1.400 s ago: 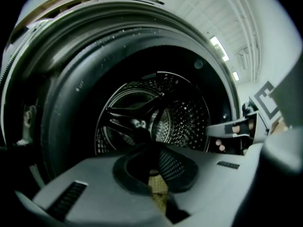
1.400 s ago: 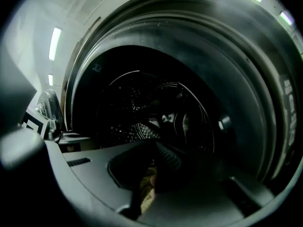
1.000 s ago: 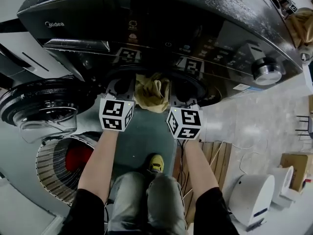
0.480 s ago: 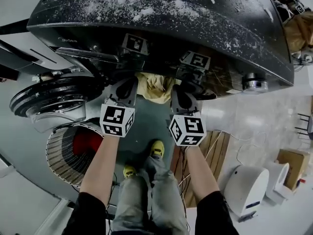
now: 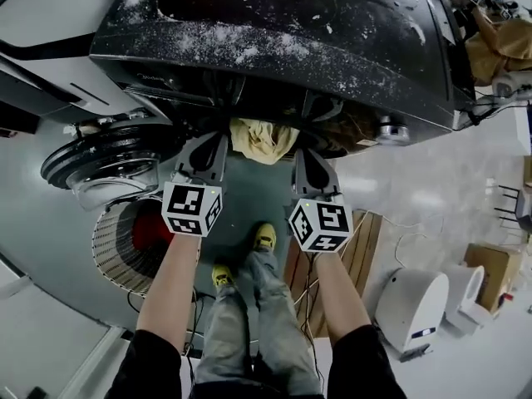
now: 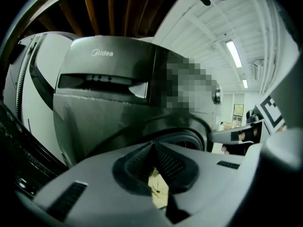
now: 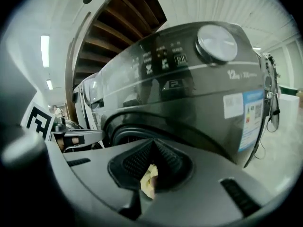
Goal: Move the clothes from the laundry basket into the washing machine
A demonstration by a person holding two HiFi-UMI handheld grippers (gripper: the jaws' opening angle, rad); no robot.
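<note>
- The left gripper (image 6: 154, 171) has its jaws pressed together on one edge of a yellow cloth (image 6: 158, 190). The cloth shows as a pale strip between the ribbed pads.
- The right gripper (image 7: 151, 169) has its jaws closed the same way, pinching another edge of the same cloth.
- In the head view the cloth hangs bunched between the two grippers. It is held up at the round opening in the front of the washing machine (image 5: 332, 40). Whether it has passed the rim cannot be told.
- The machine's round door (image 5: 100, 160) stands open to the left.
- The laundry basket (image 5: 112, 252) stands on the floor below the left arm, with a red garment (image 5: 152, 229) inside.
- The person's yellow shoes (image 5: 264, 238) stand between the arms, with a wooden board (image 5: 359, 252) just to their right.
</note>
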